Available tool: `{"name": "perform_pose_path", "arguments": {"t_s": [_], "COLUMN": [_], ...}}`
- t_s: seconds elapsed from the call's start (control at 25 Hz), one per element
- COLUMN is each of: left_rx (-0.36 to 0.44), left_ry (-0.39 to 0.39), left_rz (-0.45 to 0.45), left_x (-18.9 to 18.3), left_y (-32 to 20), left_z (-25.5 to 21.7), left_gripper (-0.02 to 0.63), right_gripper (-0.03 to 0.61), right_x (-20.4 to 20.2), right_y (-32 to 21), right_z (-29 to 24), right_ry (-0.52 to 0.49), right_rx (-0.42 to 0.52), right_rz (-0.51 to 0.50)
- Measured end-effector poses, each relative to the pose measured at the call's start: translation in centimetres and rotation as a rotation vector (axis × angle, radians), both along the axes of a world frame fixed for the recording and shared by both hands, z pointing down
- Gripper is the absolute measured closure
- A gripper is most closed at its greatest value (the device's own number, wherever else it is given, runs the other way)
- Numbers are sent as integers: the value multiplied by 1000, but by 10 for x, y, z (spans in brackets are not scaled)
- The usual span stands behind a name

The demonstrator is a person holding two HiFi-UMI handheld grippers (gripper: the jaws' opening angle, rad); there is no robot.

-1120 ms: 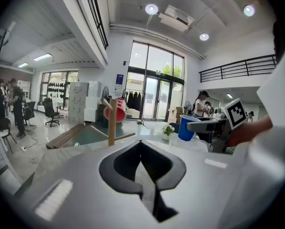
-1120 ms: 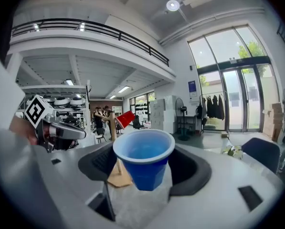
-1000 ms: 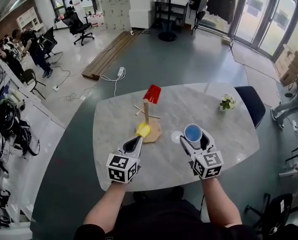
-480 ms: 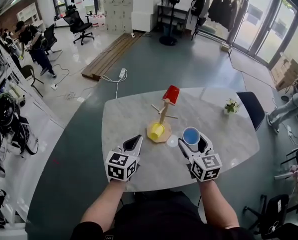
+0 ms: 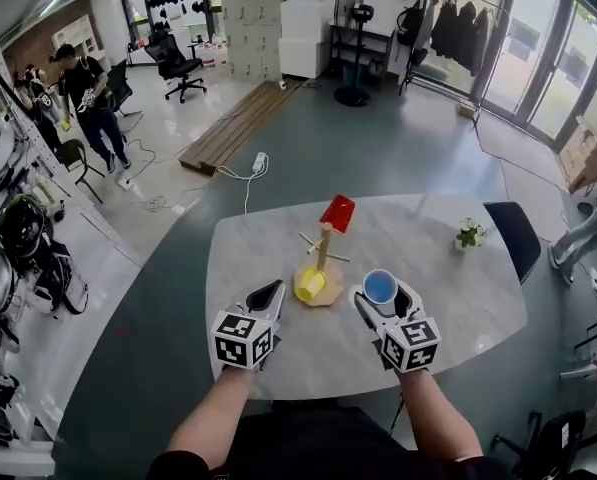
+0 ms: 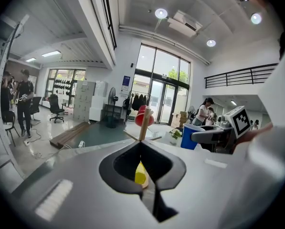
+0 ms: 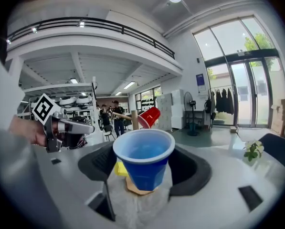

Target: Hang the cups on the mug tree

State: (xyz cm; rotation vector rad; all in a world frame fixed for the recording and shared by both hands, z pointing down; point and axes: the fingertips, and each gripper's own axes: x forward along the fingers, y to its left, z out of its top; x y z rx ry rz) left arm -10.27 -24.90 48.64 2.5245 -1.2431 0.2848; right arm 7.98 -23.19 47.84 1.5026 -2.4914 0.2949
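A wooden mug tree (image 5: 320, 258) stands mid-table with a red cup (image 5: 337, 213) on its top peg and a yellow cup (image 5: 309, 285) low on its near side. My right gripper (image 5: 380, 293) is shut on a blue cup (image 5: 381, 287), held upright just right of the tree's base; the right gripper view shows the blue cup (image 7: 144, 157) between the jaws, with the red cup (image 7: 148, 117) behind it. My left gripper (image 5: 270, 295) is shut and empty, just left of the yellow cup. In the left gripper view the yellow cup (image 6: 140, 173) shows past the closed jaws, below the tree (image 6: 142, 124).
The white marble table (image 5: 458, 298) carries a small potted plant (image 5: 468, 235) at its far right. A dark chair (image 5: 508, 223) stands past the right edge. People (image 5: 90, 93) stand far off at the left by shelves of gear.
The left gripper has let go of the yellow cup, which now hangs low on the tree, and has drawn back to the left. The right gripper still holds the blue cup near the tree.
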Motion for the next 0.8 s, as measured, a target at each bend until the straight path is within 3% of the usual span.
{"name": "perform_pose_path", "arguments": {"t_s": [0.36, 0.56, 0.8], "left_rx": [1, 35, 32], "left_ry": [-10, -8, 1], "left_rz": [18, 52, 116], "left_x": [9, -6, -15], "left_y": [-10, -28, -36], "left_z": [2, -2, 0], "left_gripper": [603, 602, 602], "right_gripper": [233, 233, 233], "right_x": [5, 6, -5], "right_y": [-12, -31, -36], "right_z": [13, 1, 22], "right_ry": [10, 34, 72], "right_rx": [-30, -10, -69], "right_rz": [-1, 57, 108]}}
